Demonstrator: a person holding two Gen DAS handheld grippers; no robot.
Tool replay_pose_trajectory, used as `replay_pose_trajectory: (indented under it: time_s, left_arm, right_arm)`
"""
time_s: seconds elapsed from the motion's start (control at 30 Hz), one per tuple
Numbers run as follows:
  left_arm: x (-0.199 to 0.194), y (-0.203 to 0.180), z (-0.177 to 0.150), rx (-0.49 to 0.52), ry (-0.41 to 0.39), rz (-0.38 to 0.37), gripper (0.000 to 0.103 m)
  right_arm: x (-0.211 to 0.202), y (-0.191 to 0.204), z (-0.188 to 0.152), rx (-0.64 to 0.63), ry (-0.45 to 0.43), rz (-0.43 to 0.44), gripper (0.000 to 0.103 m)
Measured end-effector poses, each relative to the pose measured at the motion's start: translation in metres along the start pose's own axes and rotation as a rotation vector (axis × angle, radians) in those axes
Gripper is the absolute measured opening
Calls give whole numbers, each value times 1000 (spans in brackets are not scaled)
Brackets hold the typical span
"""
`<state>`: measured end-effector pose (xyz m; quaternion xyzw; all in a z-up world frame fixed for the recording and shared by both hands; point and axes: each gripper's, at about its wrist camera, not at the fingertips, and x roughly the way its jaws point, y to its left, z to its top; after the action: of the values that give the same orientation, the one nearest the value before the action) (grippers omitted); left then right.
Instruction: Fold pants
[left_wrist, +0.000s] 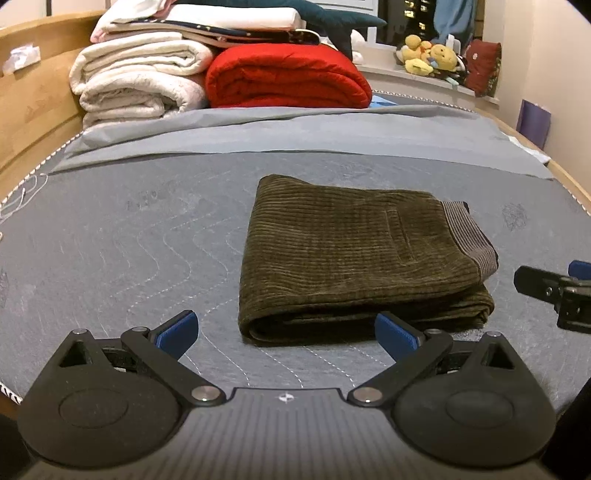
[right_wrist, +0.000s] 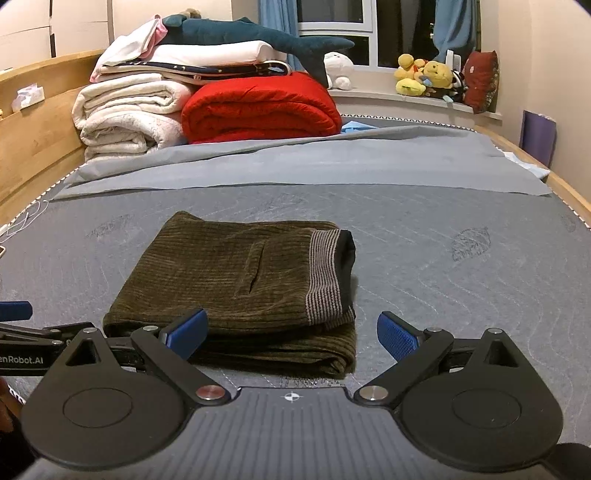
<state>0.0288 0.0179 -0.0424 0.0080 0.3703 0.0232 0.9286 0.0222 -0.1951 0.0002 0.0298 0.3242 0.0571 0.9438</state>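
Olive corduroy pants lie folded into a compact rectangle on the grey quilted mattress, striped waistband at the right end. My left gripper is open and empty, just in front of the fold's near edge. In the right wrist view the same pants lie ahead and slightly left, and my right gripper is open and empty at their near right corner. The right gripper's fingers show at the right edge of the left wrist view; the left gripper's fingers show at the left edge of the right wrist view.
Folded white blankets and a red quilt are stacked at the head of the bed, with a plush shark on top. A grey sheet covers the far half. Wooden bed frame runs along the left; plush toys sit on the windowsill.
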Motion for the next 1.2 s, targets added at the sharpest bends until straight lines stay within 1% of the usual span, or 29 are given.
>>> replay_pose_trajectory:
  time_s: [0.1, 0.2, 0.37, 0.87, 1.2]
  left_arm:
    - [2, 2, 2, -25, 17, -18, 102]
    - [2, 3, 3, -32, 18, 20, 102]
    - [6, 7, 5, -59, 44, 9, 102]
    - [7, 1, 4, -40, 39, 11, 102]
    - [7, 2, 4, -35, 39, 11, 102]
  right_arm:
    - [1, 1, 0, -1, -1, -2, 98]
    - [1, 1, 0, -5, 0, -2, 98]
    - [2, 2, 1, -19, 0, 0, 98]
    - [4, 6, 0, -61, 0, -5, 98]
    - [4, 6, 1, -52, 2, -4, 98]
